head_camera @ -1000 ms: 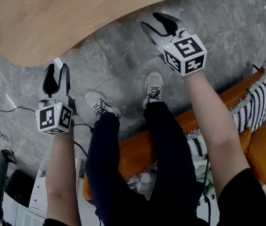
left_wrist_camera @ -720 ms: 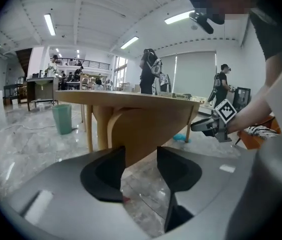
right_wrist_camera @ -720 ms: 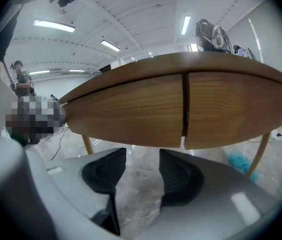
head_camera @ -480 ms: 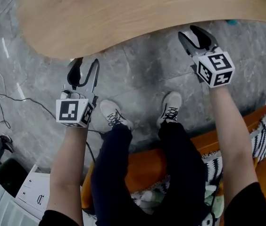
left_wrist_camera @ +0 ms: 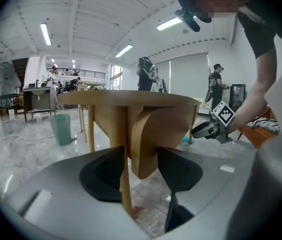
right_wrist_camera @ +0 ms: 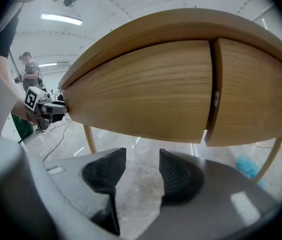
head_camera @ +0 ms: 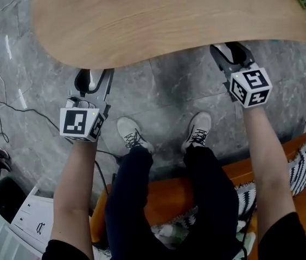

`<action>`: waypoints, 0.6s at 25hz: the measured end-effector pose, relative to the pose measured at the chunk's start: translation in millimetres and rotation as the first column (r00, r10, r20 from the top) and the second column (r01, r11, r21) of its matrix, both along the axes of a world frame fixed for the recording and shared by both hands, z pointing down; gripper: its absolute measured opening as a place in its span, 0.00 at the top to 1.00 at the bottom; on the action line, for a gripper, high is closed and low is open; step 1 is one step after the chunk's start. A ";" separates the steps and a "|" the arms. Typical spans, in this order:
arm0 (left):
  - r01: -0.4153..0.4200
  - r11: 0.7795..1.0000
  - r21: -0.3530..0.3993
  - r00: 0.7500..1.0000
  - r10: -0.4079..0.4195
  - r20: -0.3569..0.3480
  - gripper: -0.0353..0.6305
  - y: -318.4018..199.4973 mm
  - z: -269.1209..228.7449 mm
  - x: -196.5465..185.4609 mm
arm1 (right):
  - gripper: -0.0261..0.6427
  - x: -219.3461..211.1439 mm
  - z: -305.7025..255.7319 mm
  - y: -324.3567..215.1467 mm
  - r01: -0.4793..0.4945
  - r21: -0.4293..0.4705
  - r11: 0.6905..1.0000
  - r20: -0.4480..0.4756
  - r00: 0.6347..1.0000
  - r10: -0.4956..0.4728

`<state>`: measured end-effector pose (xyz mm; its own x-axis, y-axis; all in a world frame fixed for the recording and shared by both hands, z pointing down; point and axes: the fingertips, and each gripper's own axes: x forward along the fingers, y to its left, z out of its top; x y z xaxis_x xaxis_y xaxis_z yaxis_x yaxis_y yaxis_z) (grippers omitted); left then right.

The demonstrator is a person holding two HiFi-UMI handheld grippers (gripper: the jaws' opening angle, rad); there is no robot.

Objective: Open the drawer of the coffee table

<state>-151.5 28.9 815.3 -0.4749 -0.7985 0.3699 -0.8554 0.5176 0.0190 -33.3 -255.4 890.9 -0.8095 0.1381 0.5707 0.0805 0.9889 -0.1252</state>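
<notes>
The coffee table [head_camera: 158, 15] has a light wooden, rounded top that fills the upper part of the head view. In the right gripper view its curved drawer front [right_wrist_camera: 141, 96] hangs under the top, with a vertical seam [right_wrist_camera: 214, 96] to another panel at its right. My right gripper [right_wrist_camera: 142, 159] is open just below that front with nothing between its fingers. In the head view the right gripper [head_camera: 230, 50] has its tips at the table's near edge. My left gripper [head_camera: 95, 76] is open at the near edge farther left. In its own view a table leg [left_wrist_camera: 125, 184] and a wooden end piece [left_wrist_camera: 146, 149] show between the jaws of the left gripper [left_wrist_camera: 141, 156], untouched.
The person's legs and shoes [head_camera: 134, 137] stand on the grey marble floor between the arms. An orange sofa [head_camera: 283, 188] with a striped cushion is at the lower right. Cables [head_camera: 12, 110] trail at the left. A green bin [left_wrist_camera: 61, 129] stands beyond the table.
Both grippers have moved up to the table's near edge. The right gripper's tips now sit at the top's edge, and the left gripper's jaws stand a little wider.
</notes>
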 end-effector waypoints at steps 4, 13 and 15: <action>-0.068 0.998 -0.001 0.998 0.068 -0.009 0.70 -2.3 2.6 2.8 | 0.67 -6.9 3.4 1.6 -0.013 -0.011 1.000 0.008 1.000 0.014; -0.039 0.997 0.068 0.997 0.043 -0.062 0.71 -3.6 2.3 10.7 | 0.67 -6.0 4.2 -1.2 -0.029 -0.009 1.000 0.004 1.000 0.029; -0.028 0.995 0.097 0.996 0.036 -0.084 0.71 -2.4 -0.8 11.3 | 0.67 -6.5 0.5 -0.1 -0.029 -0.005 1.000 0.004 1.000 0.029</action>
